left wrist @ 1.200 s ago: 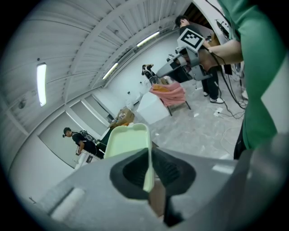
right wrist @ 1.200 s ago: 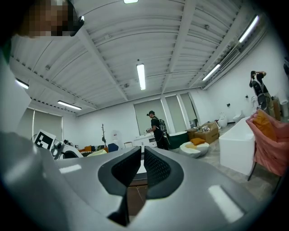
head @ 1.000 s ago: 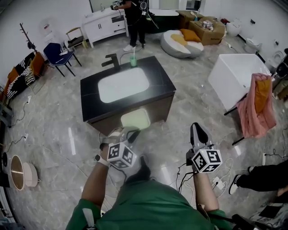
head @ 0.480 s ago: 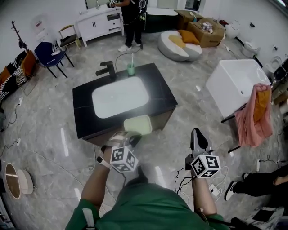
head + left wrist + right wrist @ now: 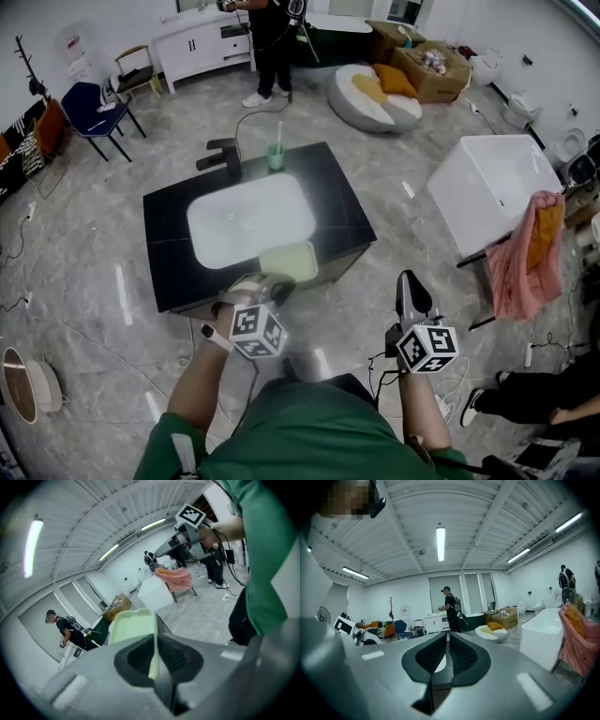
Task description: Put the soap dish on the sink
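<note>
A pale green soap dish [image 5: 288, 261] is pinched by its near edge in my left gripper [image 5: 269, 284]; it hangs over the front right rim of the black sink counter [image 5: 342, 208]. In the left gripper view the soap dish [image 5: 132, 626] stands edge-on between the shut jaws of the left gripper [image 5: 154, 660]. The white basin [image 5: 248, 218] sits in the counter's middle, a black tap [image 5: 220, 154] behind it. My right gripper [image 5: 412, 289] hovers over the floor right of the counter, jaws together and holding nothing; the right gripper [image 5: 446, 656] shows the same in its own view.
A green cup [image 5: 275, 155] with a straw stands at the counter's back edge. A white bathtub [image 5: 492, 181] draped with a pink towel [image 5: 523, 253] lies to the right. A person [image 5: 268, 42] stands behind the counter. Cables [image 5: 448, 384] trail on the floor.
I have come closer to the counter: it has slid down and left in the head view. The soap dish now overlaps the counter's front right edge. Both grippers keep their pose.
</note>
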`<act>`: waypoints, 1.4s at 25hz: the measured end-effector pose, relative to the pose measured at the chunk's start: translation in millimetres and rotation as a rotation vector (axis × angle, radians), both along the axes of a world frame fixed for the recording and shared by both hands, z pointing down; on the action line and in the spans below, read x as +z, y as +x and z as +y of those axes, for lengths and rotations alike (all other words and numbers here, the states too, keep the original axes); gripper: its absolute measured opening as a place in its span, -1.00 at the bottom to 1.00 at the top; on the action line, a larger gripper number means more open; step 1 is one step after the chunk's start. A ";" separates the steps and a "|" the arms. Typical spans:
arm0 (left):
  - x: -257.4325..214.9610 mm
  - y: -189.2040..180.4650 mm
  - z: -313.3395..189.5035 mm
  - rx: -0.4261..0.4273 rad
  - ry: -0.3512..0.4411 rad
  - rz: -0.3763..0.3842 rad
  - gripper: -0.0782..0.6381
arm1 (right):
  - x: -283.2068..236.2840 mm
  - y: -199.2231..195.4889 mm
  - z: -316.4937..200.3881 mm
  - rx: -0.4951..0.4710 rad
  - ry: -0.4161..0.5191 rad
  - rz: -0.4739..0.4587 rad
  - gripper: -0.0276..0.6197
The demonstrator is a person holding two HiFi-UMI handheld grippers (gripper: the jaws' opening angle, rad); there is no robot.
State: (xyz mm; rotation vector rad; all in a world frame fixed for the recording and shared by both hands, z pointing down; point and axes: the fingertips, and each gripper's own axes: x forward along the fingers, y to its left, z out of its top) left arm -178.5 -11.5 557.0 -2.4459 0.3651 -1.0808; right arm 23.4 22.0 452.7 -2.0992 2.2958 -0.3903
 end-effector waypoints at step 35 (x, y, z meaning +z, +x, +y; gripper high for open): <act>-8.0 197.9 -192.4 -0.285 0.019 -0.080 -0.72 | 6.1 227.8 -222.8 -0.208 0.011 -0.095 -0.85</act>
